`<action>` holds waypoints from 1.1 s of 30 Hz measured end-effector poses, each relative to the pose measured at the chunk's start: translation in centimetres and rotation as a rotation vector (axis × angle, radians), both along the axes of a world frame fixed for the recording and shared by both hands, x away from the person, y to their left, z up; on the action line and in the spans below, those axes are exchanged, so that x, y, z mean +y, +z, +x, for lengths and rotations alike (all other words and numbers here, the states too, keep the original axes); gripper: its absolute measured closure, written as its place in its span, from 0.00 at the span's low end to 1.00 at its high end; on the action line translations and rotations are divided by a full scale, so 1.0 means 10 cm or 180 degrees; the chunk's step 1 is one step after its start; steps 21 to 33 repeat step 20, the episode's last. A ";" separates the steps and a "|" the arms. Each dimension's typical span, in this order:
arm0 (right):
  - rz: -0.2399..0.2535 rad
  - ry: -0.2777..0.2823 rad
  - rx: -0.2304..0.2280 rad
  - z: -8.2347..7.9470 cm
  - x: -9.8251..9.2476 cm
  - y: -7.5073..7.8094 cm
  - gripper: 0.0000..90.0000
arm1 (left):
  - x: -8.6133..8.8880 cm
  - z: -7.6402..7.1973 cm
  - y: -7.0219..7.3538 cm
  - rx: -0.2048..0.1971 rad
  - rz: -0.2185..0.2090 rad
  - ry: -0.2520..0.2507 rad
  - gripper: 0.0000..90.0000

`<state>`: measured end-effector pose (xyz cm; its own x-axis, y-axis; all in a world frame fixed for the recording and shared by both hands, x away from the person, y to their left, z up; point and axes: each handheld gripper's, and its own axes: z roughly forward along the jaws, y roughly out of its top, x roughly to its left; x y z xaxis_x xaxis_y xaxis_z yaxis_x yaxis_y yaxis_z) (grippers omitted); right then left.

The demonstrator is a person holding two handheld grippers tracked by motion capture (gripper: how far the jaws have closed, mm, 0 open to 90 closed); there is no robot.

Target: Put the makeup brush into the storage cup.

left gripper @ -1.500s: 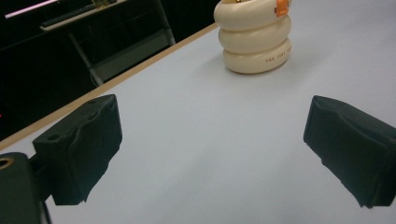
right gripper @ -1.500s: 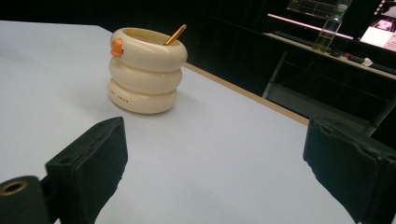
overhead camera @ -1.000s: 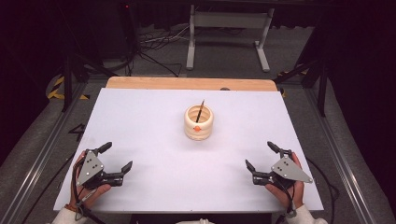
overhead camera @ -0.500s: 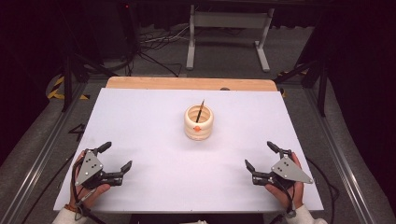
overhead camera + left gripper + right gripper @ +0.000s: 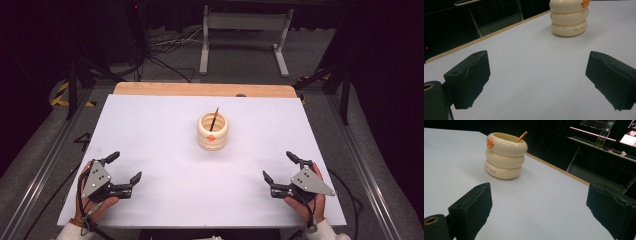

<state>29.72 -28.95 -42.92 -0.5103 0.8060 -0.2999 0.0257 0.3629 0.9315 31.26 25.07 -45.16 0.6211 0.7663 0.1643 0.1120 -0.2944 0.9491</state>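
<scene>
The left gripper (image 5: 120,169) is resting at the near left of the white table (image 5: 165,140), its two black jaws standing wide apart with bare tabletop showing between them. The right gripper (image 5: 282,166) is sitting at the near right, jaws likewise spread wide and clasping nothing. Each is being held by a hand (left hand (image 5: 92,200); right hand (image 5: 307,202)) entering from the near edge.

A cream holder (image 5: 212,131) shaped as three stacked rings is standing upright near the table's centre, well apart from both grippers. A thin stick (image 5: 215,119) is leaning inside it, tip pointing to the far side; its lower part is hidden by the holder wall. A small orange piece (image 5: 211,137) is sitting on the holder's near side. In the left gripper view the holder (image 5: 569,18) is being cut off at the top; small lettering on its lowest ring is too small to read. In the right gripper view the holder (image 5: 505,155) is showing whole, far left of the jaws.
</scene>
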 end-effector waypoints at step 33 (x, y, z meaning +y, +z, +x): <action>-0.0014 -0.0017 -0.0010 0.02 -0.01 0.00 0.08 | 0.02 0.02 0.00 0.0000 -0.0009 0.0035 0.08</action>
